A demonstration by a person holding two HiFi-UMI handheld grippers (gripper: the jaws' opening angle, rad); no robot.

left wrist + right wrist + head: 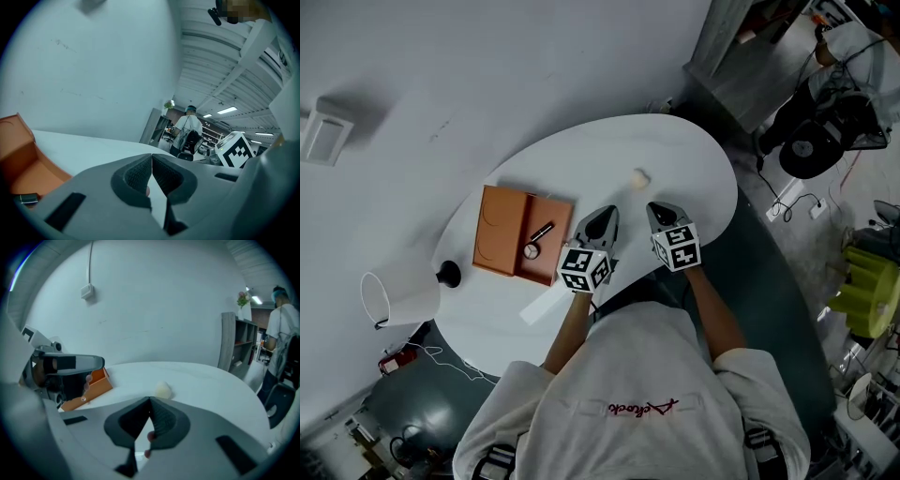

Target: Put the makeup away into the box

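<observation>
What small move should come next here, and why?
Probably open the right gripper and ease it forward to the small cream sponge. That sponge lies loose on the table, just ahead of that shut, empty gripper, while the open orange box to the left already holds other items.

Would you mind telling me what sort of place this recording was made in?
Probably a lab or workshop with a staged home corner: a white table with an orange box stands by a plain wall, cables lie loose on the floor, and strip lights run overhead behind.
</observation>
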